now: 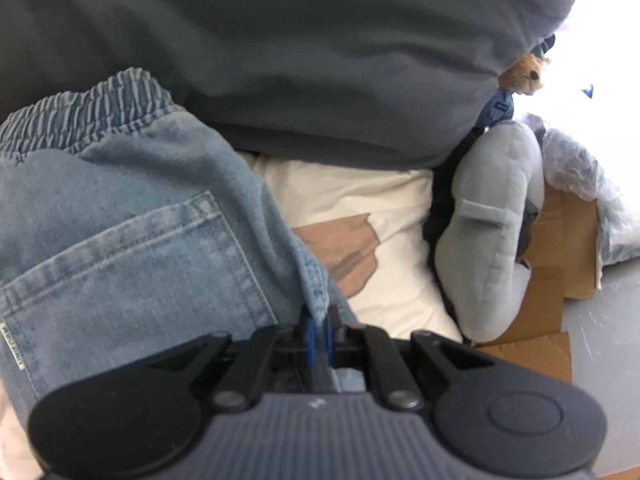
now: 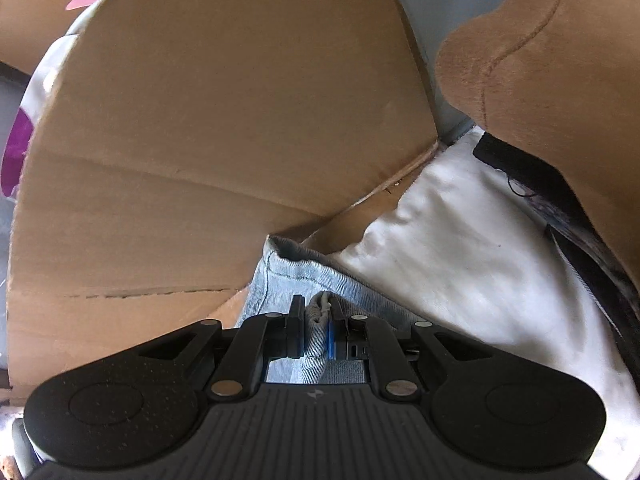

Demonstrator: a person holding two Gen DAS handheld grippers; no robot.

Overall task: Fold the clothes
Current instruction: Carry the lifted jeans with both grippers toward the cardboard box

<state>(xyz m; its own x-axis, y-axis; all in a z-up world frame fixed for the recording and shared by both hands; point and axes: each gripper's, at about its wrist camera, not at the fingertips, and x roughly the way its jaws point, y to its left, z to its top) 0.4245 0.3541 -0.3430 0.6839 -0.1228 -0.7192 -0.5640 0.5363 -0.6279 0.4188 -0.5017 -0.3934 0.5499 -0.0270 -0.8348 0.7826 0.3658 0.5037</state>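
Observation:
Light blue denim jeans (image 1: 120, 232) with an elastic waistband and a back pocket fill the left of the left wrist view. My left gripper (image 1: 319, 322) is shut on a fold of their edge. In the right wrist view my right gripper (image 2: 317, 312) is shut on a bunched hem of the same denim (image 2: 288, 276), which hangs against a cardboard box (image 2: 220, 120). Below both lies a white cloth (image 2: 480, 248) with a brown print (image 1: 340, 248).
A dark grey garment (image 1: 300, 48) covers the top of the left wrist view. A grey plush toy (image 1: 492, 232), cardboard (image 1: 560, 272) and a plastic bag (image 1: 580, 172) sit at the right. A brown plush shape (image 2: 552, 64) and a black strap (image 2: 560, 200) lie right of the box.

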